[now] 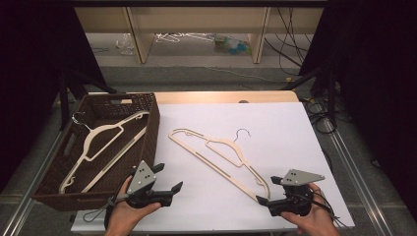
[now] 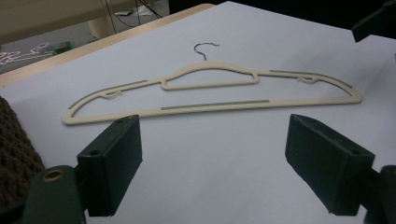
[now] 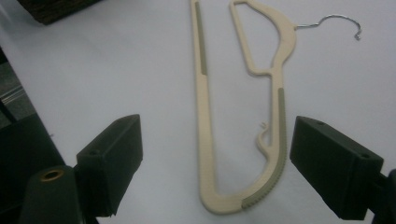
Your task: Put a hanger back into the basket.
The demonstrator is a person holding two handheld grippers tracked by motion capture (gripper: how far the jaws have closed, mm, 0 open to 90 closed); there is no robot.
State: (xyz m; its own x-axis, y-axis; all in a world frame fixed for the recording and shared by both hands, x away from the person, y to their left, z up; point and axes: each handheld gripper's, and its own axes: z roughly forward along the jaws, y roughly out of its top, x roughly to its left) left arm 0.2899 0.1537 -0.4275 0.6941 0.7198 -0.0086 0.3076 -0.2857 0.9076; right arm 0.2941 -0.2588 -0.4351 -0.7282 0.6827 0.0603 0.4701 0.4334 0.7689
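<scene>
One hanger (image 1: 220, 157) lies on the table (image 1: 275, 123), right of the basket (image 1: 147, 132) (another hanger (image 1: 101, 142) inside)

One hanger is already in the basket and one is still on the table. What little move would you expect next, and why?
Probably the right hand-held gripper eases forward and closes on the near end of the cream hanger. Its jaws stand open with that end lying between them, not pinched. The left hand-held gripper is open too, short of the hanger. The wicker basket with the other hanger sits alongside.
</scene>
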